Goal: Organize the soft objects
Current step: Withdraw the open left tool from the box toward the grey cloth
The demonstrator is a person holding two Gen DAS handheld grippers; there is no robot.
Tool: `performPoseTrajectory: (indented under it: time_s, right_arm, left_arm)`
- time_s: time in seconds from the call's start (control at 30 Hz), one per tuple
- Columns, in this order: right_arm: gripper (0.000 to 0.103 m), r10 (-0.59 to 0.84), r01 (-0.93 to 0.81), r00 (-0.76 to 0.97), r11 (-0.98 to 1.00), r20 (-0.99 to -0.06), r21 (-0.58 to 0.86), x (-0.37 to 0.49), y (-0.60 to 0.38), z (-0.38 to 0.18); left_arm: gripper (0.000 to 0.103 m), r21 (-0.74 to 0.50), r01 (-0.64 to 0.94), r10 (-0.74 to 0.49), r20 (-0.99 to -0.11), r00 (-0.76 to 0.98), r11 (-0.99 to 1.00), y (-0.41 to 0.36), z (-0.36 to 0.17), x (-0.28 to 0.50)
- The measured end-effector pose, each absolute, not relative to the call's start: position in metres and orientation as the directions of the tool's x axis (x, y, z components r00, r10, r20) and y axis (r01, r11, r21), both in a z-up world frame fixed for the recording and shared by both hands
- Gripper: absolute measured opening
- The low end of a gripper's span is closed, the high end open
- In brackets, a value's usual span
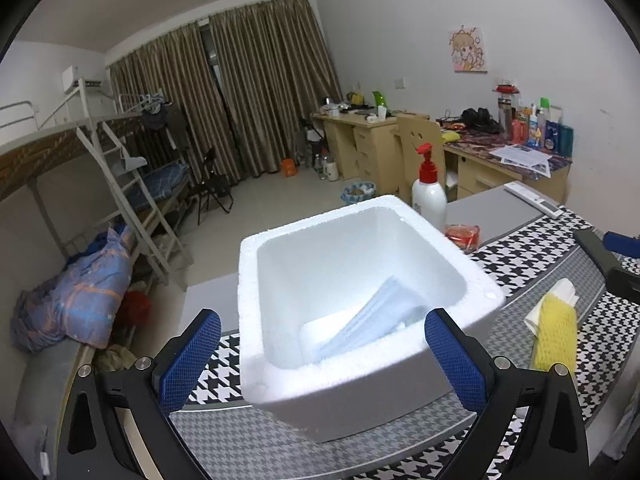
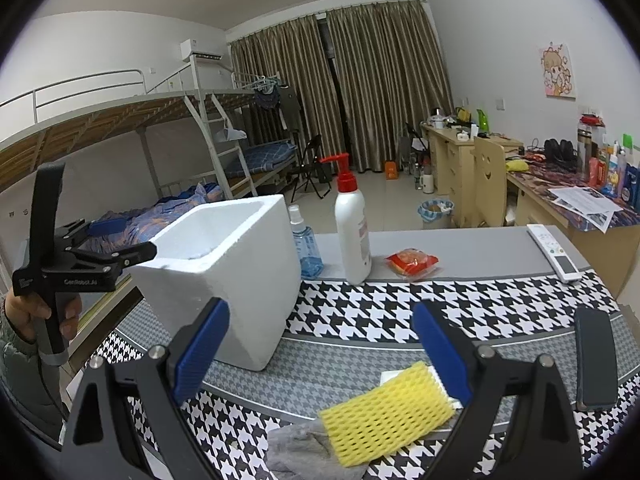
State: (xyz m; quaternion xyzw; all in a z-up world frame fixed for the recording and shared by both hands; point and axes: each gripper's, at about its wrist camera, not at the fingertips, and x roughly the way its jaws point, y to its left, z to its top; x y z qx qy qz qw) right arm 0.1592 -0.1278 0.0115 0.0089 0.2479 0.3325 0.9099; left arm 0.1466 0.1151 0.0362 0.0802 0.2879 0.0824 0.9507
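Both wrist views face the curtains (image 1: 248, 92), sharing the foam box (image 2: 240, 280) nearby.

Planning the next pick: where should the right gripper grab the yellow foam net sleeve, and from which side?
Grip the yellow foam net sleeve across its narrow width near the middle, coming from above. It lies flat on the houndstooth mat, partly over a grey cloth and white tissue, probably too low for side entry. The right gripper is open.

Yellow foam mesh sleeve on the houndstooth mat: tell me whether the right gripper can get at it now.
Probably yes. The yellow foam mesh sleeve lies uncovered just below the open right gripper, with nothing between them; the white foam box stands off to its left.
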Motion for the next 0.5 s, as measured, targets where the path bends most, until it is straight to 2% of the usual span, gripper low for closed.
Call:
performPoseTrajectory:
  time_s: [0.5]
  right_arm:
    - [0.095,0.599,-0.594,0.665,0.786,-0.445,0.171,0.144,-0.144,0.010]
  left_arm:
    - [0.102,0.126,-0.028,0.087,-0.485,0.870,0.992,0.070,0.037,0.113]
